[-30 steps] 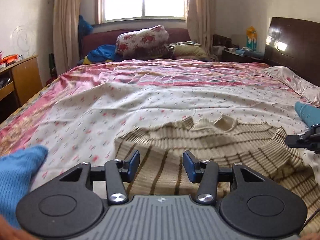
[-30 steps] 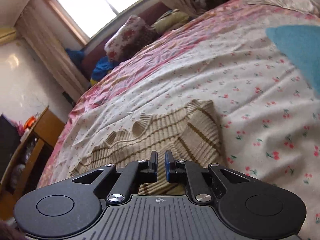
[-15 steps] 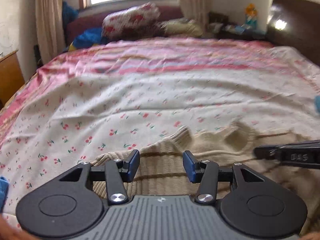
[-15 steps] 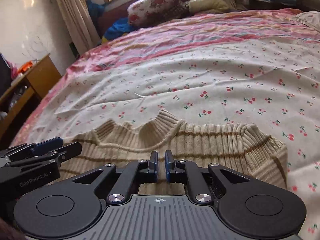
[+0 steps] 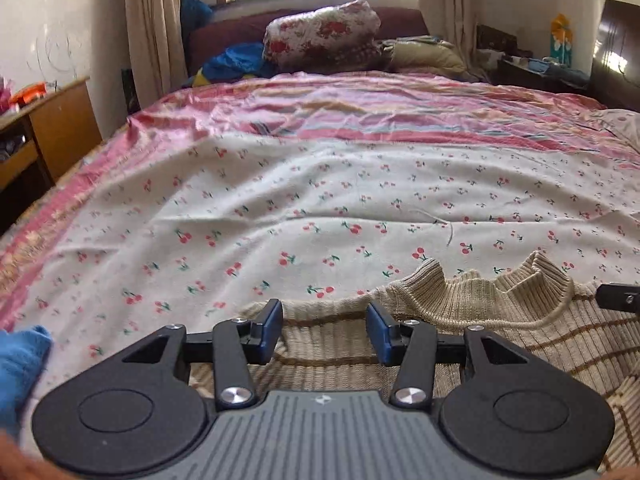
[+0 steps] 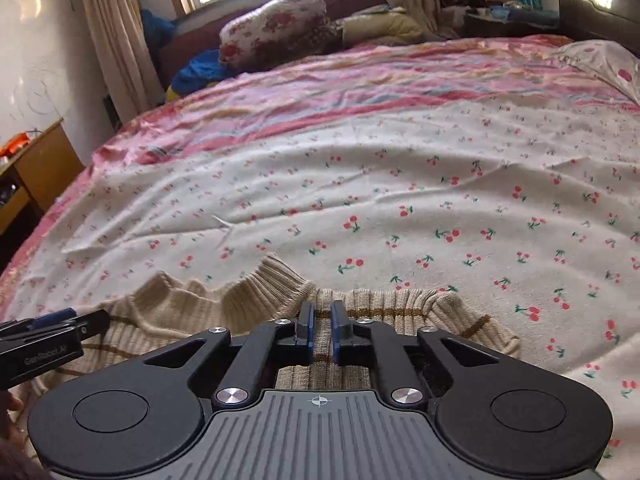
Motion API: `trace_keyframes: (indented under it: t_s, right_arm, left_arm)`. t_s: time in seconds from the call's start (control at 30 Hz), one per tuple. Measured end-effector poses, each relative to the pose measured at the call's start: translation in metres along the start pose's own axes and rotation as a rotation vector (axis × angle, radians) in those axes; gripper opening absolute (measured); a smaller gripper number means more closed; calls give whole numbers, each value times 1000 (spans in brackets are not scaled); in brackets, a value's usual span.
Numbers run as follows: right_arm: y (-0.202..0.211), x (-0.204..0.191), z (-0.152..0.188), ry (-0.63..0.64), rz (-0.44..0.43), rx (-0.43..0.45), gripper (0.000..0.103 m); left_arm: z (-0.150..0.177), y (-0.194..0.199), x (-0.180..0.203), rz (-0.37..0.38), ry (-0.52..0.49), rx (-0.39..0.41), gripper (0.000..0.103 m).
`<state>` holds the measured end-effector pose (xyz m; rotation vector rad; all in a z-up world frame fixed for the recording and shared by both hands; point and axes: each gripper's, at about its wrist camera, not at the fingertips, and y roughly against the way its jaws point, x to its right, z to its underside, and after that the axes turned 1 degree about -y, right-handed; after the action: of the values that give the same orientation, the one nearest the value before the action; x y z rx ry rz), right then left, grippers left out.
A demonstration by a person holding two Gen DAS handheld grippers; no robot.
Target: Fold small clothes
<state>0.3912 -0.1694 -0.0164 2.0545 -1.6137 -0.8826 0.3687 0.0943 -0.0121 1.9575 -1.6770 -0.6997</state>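
A beige ribbed sweater with brown stripes [image 5: 500,320] lies flat on the cherry-print sheet [image 5: 280,216], its collar pointing up the bed. My left gripper [image 5: 324,312] hovers open over the sweater's left shoulder edge, with nothing between its fingers. In the right wrist view the sweater [image 6: 192,312] spreads under my right gripper [image 6: 320,312], just right of the collar. Its jaws stand a narrow gap apart and are opening; the fabric shows flat through the gap, not pinched. Each gripper appears in the other's view: the right gripper [image 5: 618,298] at the edge, the left gripper [image 6: 80,320] at far left.
A blue cloth [image 5: 20,356] lies at the near left on the sheet. A pink quilt [image 5: 360,112] covers the far half of the bed, with a floral bundle [image 5: 320,36] behind it. A wooden desk [image 5: 52,128] stands left, a dark headboard [image 5: 616,52] right.
Both grippers have moved across the sweater up to its shoulders beside the collar. The right wrist has rolled level. The left jaws keep their width.
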Motion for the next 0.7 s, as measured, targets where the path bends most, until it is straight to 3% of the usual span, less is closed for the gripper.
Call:
trace_keyframes:
  t_s: [0.17,0.37,0.7]
  right_arm:
    - [39,-1,17,69,-51,-10,11]
    - [85,5,51,100,-103,-49,12]
    - [182,26,113,78,-187,-103,12]
  left_arm:
    - [14,33,-19,52,44,11,53]
    - [61,88,-43,110,69,-6,53]
    - [157,187,-72,178,79,-139,53]
